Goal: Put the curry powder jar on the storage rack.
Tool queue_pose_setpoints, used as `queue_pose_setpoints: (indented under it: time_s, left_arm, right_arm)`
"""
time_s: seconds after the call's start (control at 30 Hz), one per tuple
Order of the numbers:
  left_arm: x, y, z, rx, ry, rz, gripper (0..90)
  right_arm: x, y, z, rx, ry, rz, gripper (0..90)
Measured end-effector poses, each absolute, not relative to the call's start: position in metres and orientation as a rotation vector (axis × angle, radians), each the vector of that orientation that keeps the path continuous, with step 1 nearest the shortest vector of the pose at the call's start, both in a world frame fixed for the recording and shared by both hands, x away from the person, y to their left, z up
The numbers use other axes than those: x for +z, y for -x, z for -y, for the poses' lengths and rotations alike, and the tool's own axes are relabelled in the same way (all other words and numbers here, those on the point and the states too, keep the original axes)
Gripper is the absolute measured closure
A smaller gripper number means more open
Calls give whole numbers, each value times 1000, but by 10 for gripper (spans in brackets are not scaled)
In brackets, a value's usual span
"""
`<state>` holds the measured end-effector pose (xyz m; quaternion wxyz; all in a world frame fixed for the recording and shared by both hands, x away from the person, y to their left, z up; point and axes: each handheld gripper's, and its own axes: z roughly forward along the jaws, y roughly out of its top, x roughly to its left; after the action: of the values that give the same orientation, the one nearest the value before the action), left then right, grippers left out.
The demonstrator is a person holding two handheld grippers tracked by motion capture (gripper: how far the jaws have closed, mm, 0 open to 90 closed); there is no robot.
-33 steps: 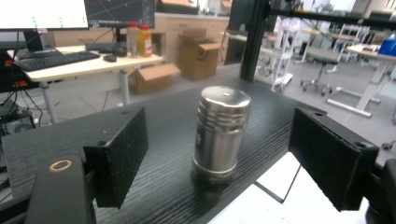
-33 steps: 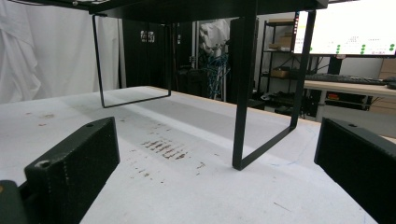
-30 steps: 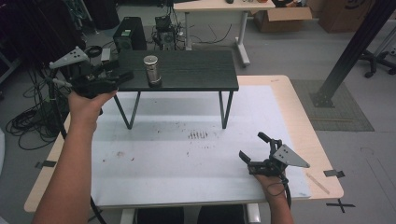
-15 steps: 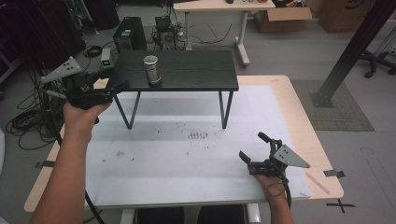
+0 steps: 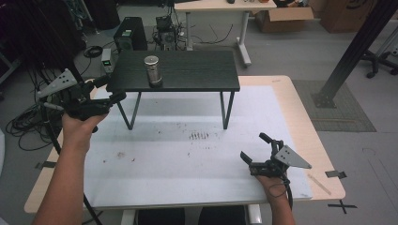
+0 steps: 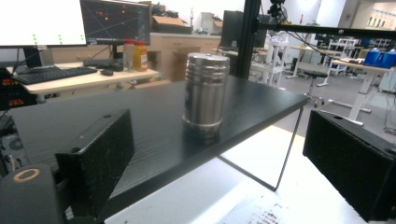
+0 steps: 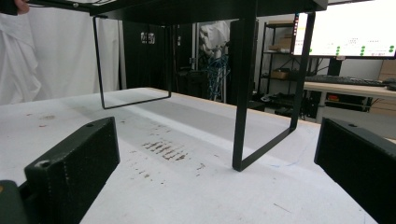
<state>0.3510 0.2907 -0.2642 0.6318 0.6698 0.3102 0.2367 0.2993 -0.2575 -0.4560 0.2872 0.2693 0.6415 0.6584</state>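
A silver metal canister (image 5: 152, 70) stands upright on a low black shelf (image 5: 197, 70) set on the white table. In the left gripper view the canister (image 6: 205, 95) is ahead of the jaws, apart from them. My left gripper (image 5: 111, 89) hovers at the shelf's left end, level and pointing toward the canister. Its jaws have just been opening and stand wide, with nothing pressed between them (image 6: 224, 158). My right gripper (image 5: 253, 146) rests low on the table at the front right, open and empty (image 7: 215, 172), and faces the shelf's legs (image 7: 243, 116).
The white table mat (image 5: 187, 159) carries dark smudges (image 5: 199, 136) near its middle. Cables and electronics boxes (image 5: 129, 33) lie on the floor beyond the shelf. A black metal post (image 5: 352, 51) stands to the right of the table.
My left gripper has drawn back to the left and slightly down, away from the canister, and its jaws have widened. The canister stays on the shelf. The right gripper has not moved.
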Motion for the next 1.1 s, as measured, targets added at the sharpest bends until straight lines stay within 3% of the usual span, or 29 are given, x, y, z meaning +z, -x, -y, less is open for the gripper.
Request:
queue_pose_setpoints:
  time_s: [0.63, 1.1]
  left_arm:
    - [-290, -328, -291, 543, -1478, -637, 14]
    - [-337, -318, -299, 506, -1451, -645, 2]
  right_arm:
    - [-456, -299, 257, 1756, -719, -1717, 0]
    - [-456, -299, 257, 1756, -719, -1716, 0]
